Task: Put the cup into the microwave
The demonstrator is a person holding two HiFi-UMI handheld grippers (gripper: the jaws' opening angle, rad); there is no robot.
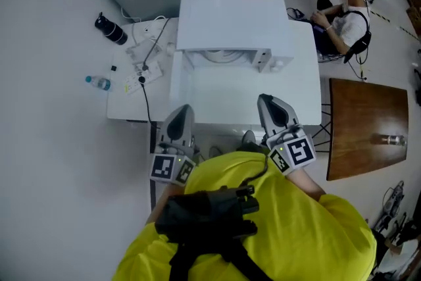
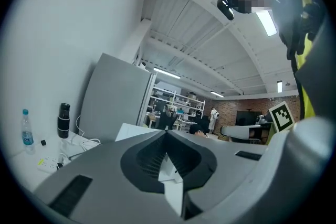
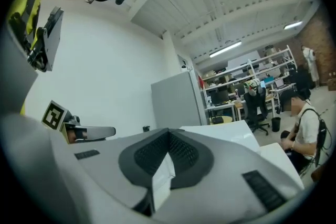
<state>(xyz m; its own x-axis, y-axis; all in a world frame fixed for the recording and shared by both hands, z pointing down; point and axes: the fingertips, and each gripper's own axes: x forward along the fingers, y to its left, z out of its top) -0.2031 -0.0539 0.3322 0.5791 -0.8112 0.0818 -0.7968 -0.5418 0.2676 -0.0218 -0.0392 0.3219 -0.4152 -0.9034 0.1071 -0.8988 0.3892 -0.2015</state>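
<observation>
Yellow jacket (image 1: 289, 220) (matte fabric); left gripper (image 1: 181, 112) and right gripper (image 1: 268, 102), ribbed jaws closed empty, before boxy microwave (image 1: 237, 16)

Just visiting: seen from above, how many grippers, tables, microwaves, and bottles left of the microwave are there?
Grippers: 2 (left gripper, right gripper)
Tables: 2 (white table, brown table)
Microwave: 1
Bottles: 2 (black bottle, water bottle)
Total: 7
</observation>
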